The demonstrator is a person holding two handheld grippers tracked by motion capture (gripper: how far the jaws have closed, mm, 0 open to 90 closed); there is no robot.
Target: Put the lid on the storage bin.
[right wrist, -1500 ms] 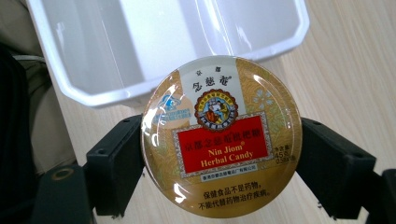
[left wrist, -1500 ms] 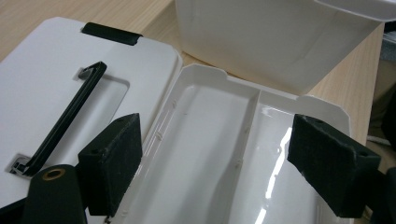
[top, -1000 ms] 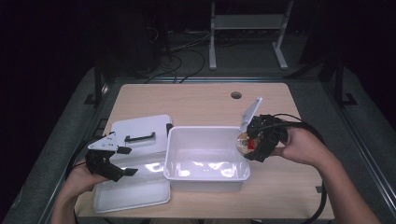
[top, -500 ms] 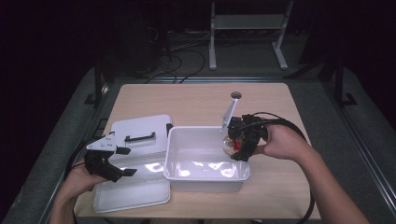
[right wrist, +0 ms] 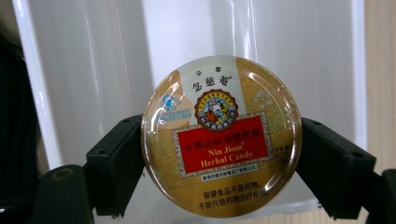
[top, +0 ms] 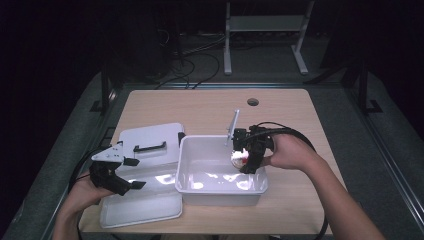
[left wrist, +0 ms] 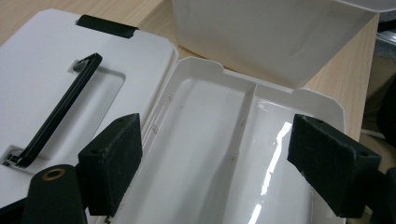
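We see the right hand-held gripper (top: 243,159) clamped on a round gold herbal-candy tin with a red label (right wrist: 221,135), one black jaw at its nine o'clock edge and one at its three o'clock. It hangs over the three o'clock end of the white rectangular plastic bin (top: 205,182) on the pale wooden counter (top: 200,107). At the bin's nine o'clock, our left hand-held gripper (top: 120,176) hovers, jaws spread wide, above a shallow white divided tray (left wrist: 219,154) beside a white lid with a black handle (left wrist: 42,88).
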